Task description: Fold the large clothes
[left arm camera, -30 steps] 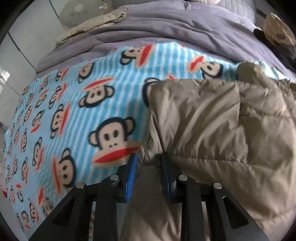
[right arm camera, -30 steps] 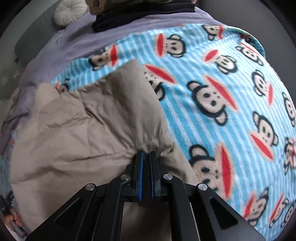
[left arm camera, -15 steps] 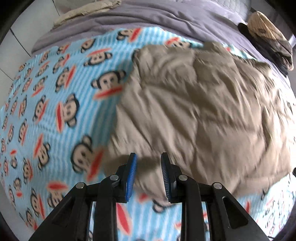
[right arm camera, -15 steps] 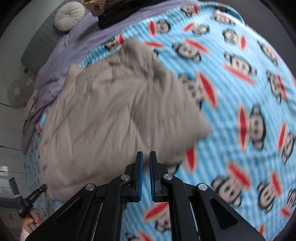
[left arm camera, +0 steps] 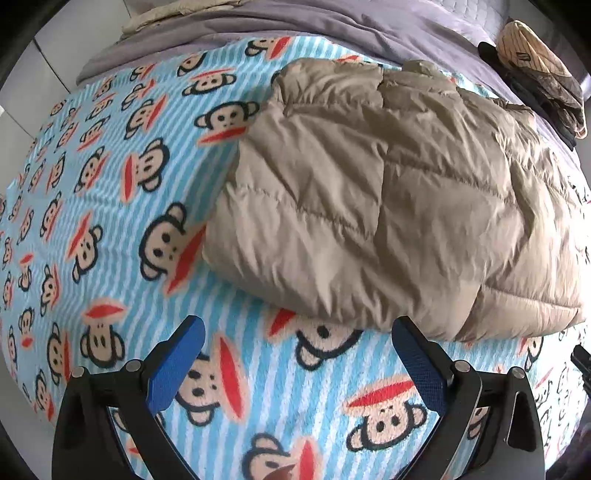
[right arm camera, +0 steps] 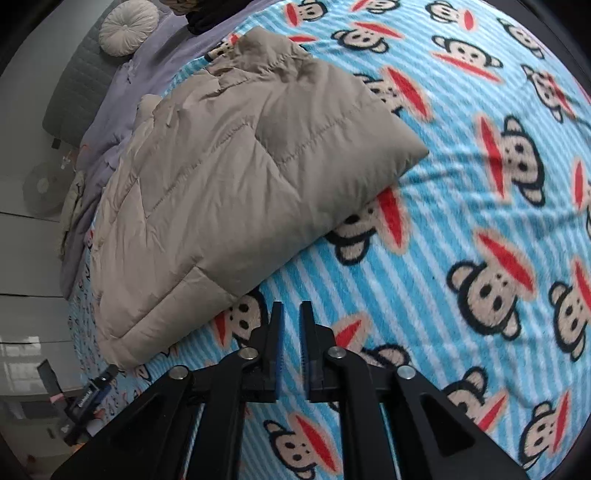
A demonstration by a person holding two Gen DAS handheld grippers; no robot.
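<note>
A tan quilted puffer jacket [left arm camera: 388, 192] lies folded into a thick bundle on a blue striped monkey-print blanket [left arm camera: 110, 206]. It also shows in the right wrist view [right arm camera: 229, 184], on the same blanket [right arm camera: 461, 240]. My left gripper [left arm camera: 295, 354] is wide open and empty, hovering above the blanket just short of the jacket's near edge. My right gripper [right arm camera: 290, 321] stands slightly open with a narrow gap, empty, just off the jacket's near edge.
A purple bedsheet [left arm camera: 295, 22] lies beyond the blanket. Dark and patterned clothes [left arm camera: 539, 74] are piled at the far right. A round cushion [right arm camera: 127, 27] rests by a grey headboard [right arm camera: 74, 92]. The other gripper's tip [right arm camera: 88, 395] shows at the bed's left edge.
Both grippers let go of the jacket and pulled back from it. The left jaws opened wide; the right jaws parted slightly. The jacket now rests folded on the blanket.
</note>
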